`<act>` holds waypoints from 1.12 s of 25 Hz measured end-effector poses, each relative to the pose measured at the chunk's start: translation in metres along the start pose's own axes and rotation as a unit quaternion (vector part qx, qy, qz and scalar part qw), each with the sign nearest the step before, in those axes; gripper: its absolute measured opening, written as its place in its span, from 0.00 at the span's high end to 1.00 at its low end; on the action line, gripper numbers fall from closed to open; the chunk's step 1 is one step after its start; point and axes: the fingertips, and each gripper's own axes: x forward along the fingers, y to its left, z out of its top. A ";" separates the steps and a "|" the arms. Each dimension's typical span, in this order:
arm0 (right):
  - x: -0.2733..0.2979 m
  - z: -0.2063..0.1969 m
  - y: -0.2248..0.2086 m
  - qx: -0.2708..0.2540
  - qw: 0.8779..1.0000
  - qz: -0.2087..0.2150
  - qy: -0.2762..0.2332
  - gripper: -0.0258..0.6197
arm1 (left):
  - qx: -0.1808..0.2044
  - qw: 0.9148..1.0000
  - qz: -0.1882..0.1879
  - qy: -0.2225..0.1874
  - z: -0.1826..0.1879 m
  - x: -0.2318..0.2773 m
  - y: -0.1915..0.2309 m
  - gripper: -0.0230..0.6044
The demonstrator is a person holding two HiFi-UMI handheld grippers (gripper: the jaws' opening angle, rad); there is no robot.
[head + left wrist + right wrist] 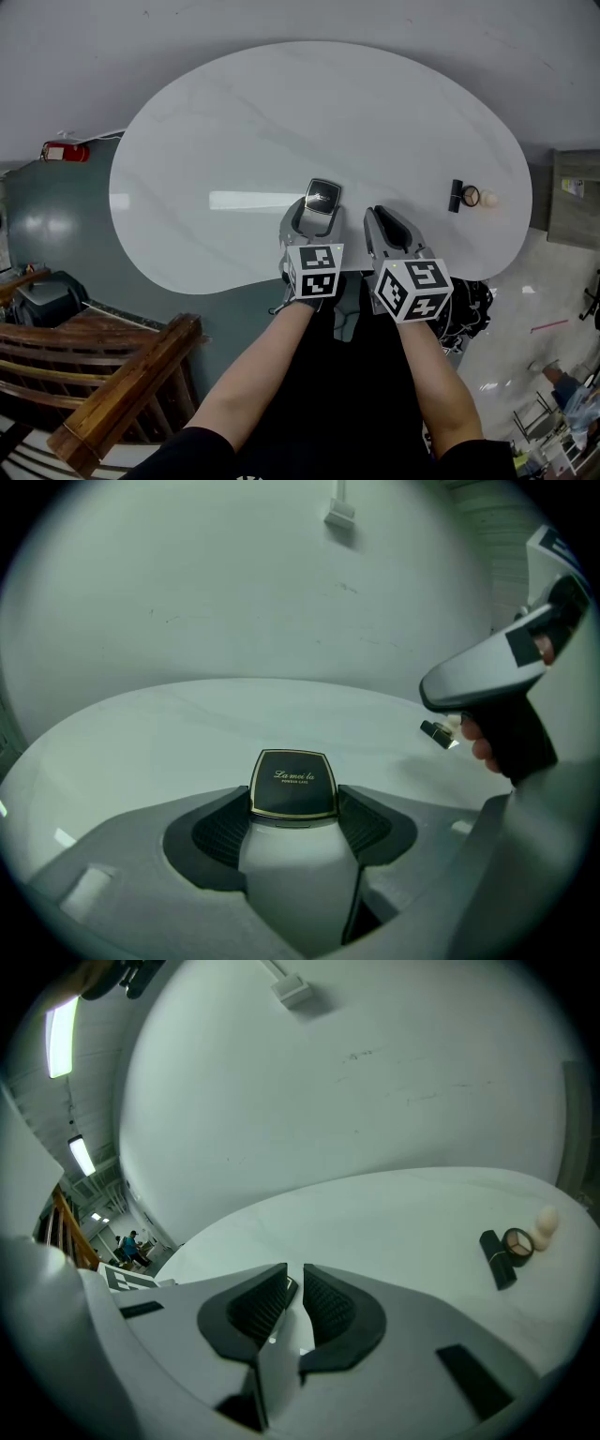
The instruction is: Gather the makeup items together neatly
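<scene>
White tabletop from the head view: black compact flat near the front edge, between the left gripper's spread jaws, right gripper just right of the compact, black tube, round pot and pale sponge well right of it by the rim. Left gripper view: pads wide apart, flanking the compact without squeezing, bare top beyond. Right gripper view: jaws nearly together, empty, clear surface ahead.
</scene>
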 end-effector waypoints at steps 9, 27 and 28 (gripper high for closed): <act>-0.008 -0.001 -0.007 0.013 1.000 -0.008 -0.006 0.87 | -0.015 1.000 0.005 -0.006 0.004 -0.002 0.000 0.50; -0.039 0.021 -0.068 0.012 1.000 0.008 -0.003 0.87 | -0.038 0.999 0.015 -0.026 0.040 0.006 -0.067 0.50; -0.042 0.022 -0.073 0.012 1.000 0.008 -0.003 0.87 | -0.038 0.999 0.013 -0.027 0.043 0.008 -0.074 0.50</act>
